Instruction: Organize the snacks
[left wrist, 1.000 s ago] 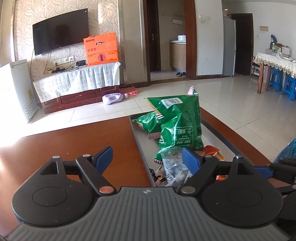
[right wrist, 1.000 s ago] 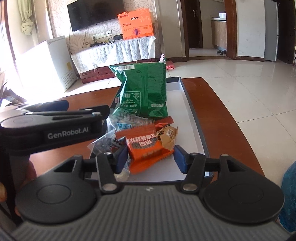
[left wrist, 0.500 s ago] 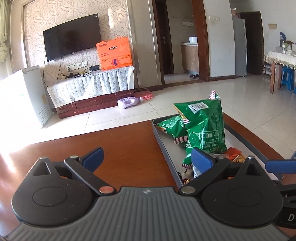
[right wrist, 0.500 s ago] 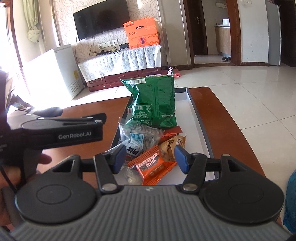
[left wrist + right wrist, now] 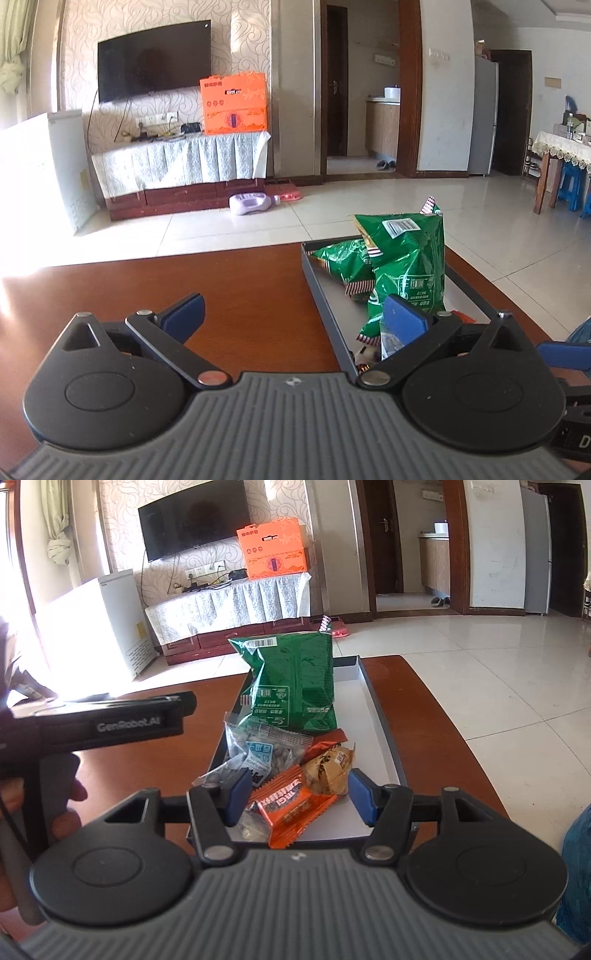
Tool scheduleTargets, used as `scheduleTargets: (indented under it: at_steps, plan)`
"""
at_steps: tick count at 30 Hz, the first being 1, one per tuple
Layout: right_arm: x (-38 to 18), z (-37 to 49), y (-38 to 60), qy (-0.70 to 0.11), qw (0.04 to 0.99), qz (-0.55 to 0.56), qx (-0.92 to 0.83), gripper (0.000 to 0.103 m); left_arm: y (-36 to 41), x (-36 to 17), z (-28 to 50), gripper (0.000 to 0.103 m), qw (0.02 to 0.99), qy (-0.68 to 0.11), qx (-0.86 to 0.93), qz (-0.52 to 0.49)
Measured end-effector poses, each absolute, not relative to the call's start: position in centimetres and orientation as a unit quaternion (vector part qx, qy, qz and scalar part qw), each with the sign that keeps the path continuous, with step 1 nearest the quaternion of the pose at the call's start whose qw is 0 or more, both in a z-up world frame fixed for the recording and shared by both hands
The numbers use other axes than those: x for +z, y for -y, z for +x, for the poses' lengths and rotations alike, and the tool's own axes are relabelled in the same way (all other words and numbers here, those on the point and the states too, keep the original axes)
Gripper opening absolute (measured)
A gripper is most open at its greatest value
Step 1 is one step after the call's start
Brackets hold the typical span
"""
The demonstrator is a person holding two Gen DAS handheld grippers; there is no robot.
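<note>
One wooden table is seen, and one long grey tray is laid lengthwise on it, close to its right edge. Two green snack bags are counted in the tray: a tall green bag is propped upright about midway along, and a smaller green bag is lying behind it at the far left corner. Nearer the tray's near end, one clear packet of seeds, one tan wrapped snack and one orange packet are piled together (a second orange wrapper appears to be tucked under the tall bag).

The left gripper is held over the bare table just left of the tray, pointed slightly downward; its jaws have just been opening and are spread wide, nothing between them. The right gripper is tilted down over the tray's near end, its jaws parted either side of the orange packet without pressing on it.
</note>
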State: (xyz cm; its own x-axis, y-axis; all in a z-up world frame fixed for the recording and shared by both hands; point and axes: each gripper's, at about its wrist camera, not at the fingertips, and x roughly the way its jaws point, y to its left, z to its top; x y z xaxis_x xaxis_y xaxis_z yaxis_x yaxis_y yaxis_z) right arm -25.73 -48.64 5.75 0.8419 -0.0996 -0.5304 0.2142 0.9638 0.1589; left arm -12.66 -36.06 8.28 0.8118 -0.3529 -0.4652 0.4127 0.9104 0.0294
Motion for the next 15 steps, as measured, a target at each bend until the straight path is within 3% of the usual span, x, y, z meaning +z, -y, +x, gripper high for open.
scheduleTargets:
  at_steps: [15]
  plan:
    - [6.7,-32.0,47.0,-0.246,0.951,0.139,-0.123,0.060,35.5,10.4,-20.7,0.103,0.938,-0.249,-0.222,0.099]
